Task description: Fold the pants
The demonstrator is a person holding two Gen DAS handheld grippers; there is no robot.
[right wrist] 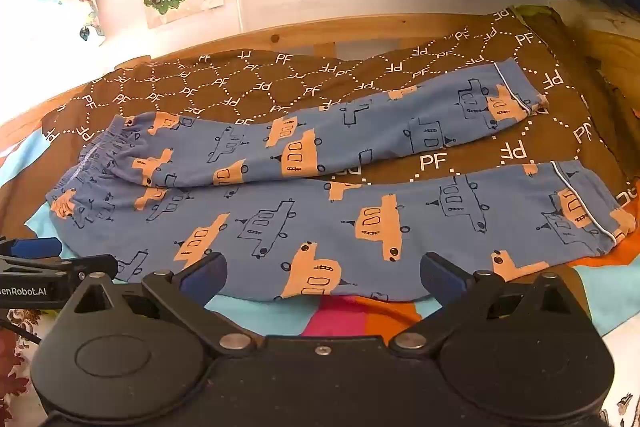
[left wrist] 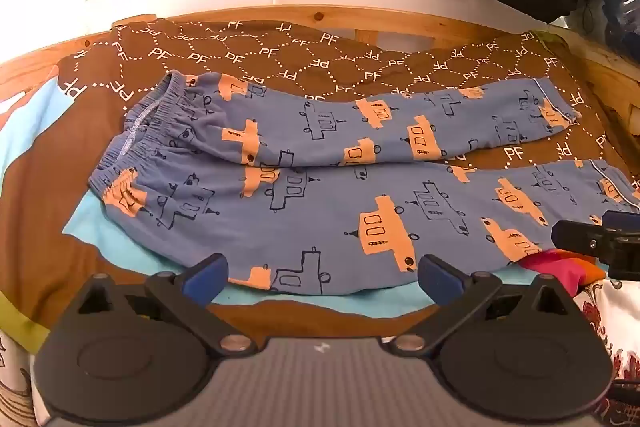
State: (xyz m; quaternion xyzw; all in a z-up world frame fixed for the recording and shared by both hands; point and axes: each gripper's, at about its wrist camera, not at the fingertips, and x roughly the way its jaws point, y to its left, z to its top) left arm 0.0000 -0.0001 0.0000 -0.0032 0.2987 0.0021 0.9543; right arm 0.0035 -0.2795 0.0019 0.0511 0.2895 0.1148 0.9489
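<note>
Blue boat-print cotton pants lie flat on the brown patterned bedspread, waistband left, legs splayed. Left gripper and right gripper both released, empty, at near edge. Fold not begun; next likely grasp the near leg.

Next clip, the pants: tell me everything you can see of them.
The pants are soft blue fabric printed with orange and outlined vehicles. They lie flat and unfolded on a brown blanket lettered "PF". The gathered elastic waistband is at the left; both legs run right and spread apart, showing blanket between them. Each cuff has thin white piping. The near leg also overlaps a light blue and multicoloured cloth. Both open grippers hover at its near edge; nothing grips the pants.
</note>
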